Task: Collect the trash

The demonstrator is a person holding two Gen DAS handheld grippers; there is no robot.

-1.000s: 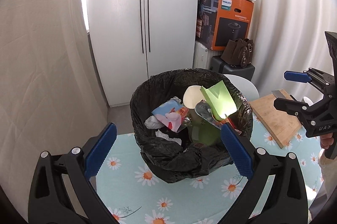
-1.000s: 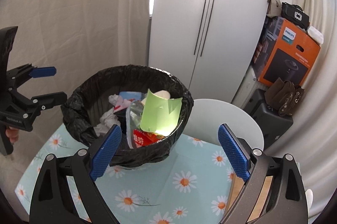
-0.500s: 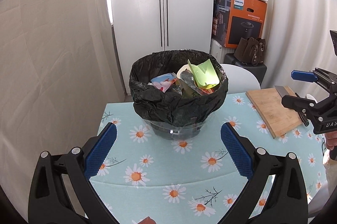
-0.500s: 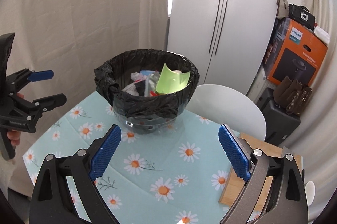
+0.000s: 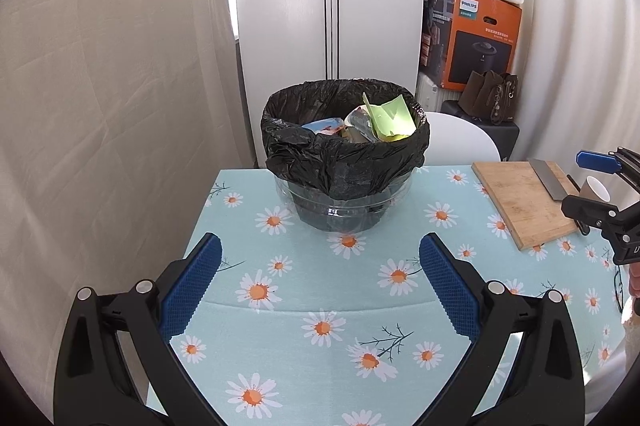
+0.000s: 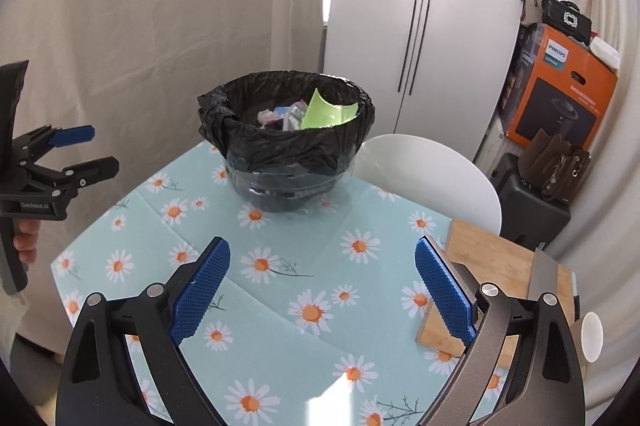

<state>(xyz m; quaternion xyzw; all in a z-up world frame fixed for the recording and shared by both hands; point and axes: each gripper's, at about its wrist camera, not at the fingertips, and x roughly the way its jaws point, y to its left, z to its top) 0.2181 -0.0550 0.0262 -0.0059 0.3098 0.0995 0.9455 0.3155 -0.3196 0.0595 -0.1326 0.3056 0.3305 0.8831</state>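
Observation:
A clear bin lined with a black bag [image 5: 344,161] stands at the far side of the daisy tablecloth [image 5: 320,290]; it also shows in the right wrist view [image 6: 286,149]. It holds a green card [image 5: 390,115], wrappers and tissue. My left gripper [image 5: 320,266] is open and empty, well back from the bin; it also shows at the left of the right wrist view [image 6: 86,149]. My right gripper [image 6: 322,266] is open and empty, back from the bin; it also shows at the right of the left wrist view [image 5: 592,181].
A wooden cutting board [image 5: 524,199] with a cleaver [image 5: 548,177] lies at the table's right. A paper cup [image 6: 590,338] lies beside it. A white chair [image 6: 428,173] stands behind the table, with a wardrobe and stacked boxes beyond.
Both grippers have pulled back and away from the bin, which now looks smaller and farther off. More tablecloth shows in front. Both stay open and empty.

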